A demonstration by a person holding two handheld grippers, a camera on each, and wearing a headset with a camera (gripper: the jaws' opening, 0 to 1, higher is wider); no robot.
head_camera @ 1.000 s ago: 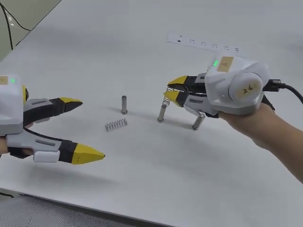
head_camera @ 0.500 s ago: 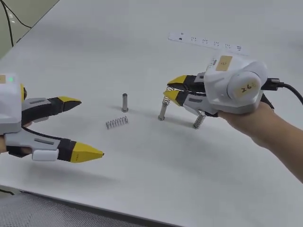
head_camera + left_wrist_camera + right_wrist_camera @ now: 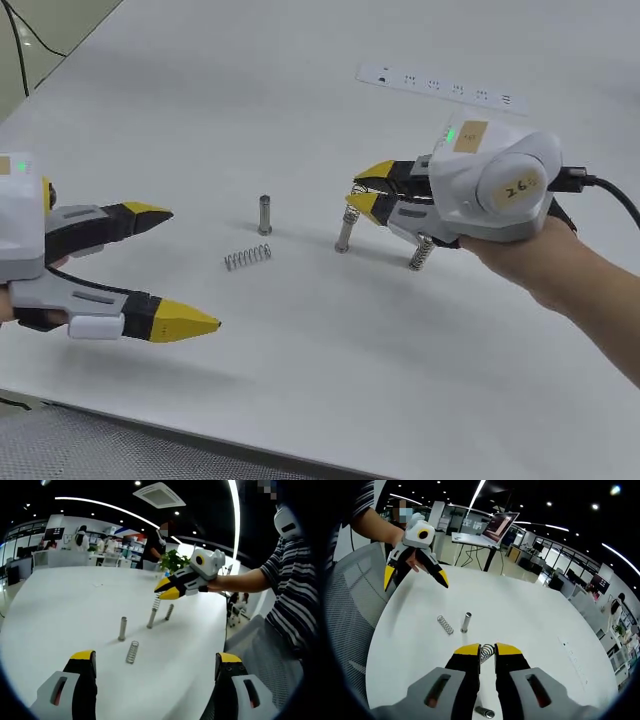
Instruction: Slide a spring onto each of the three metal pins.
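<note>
Yellow right tongs (image 3: 488,651) pinch spring (image 3: 487,655), clear in right gripper view; apparently atop pin (image 3: 343,237); left tongs (image 3: 190,268) spread.

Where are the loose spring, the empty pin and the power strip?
loose spring (image 3: 246,259), head view, middle of its coil.
empty pin (image 3: 264,215), head view, middle of its shaft.
power strip (image 3: 440,88), head view, middle of its top face.

Right gripper (image 3: 365,192): rounded white shell (image 3: 510,190) behind the claw, marked "26", with a tan label (image 3: 478,135) and green light (image 3: 455,134) on top and a black cable (image 3: 612,193) at the rear. Left gripper (image 3: 190,268): also white. Both claws are black with yellow tips. Sleeve (image 3: 290,590): dark-and-light striped.
</note>
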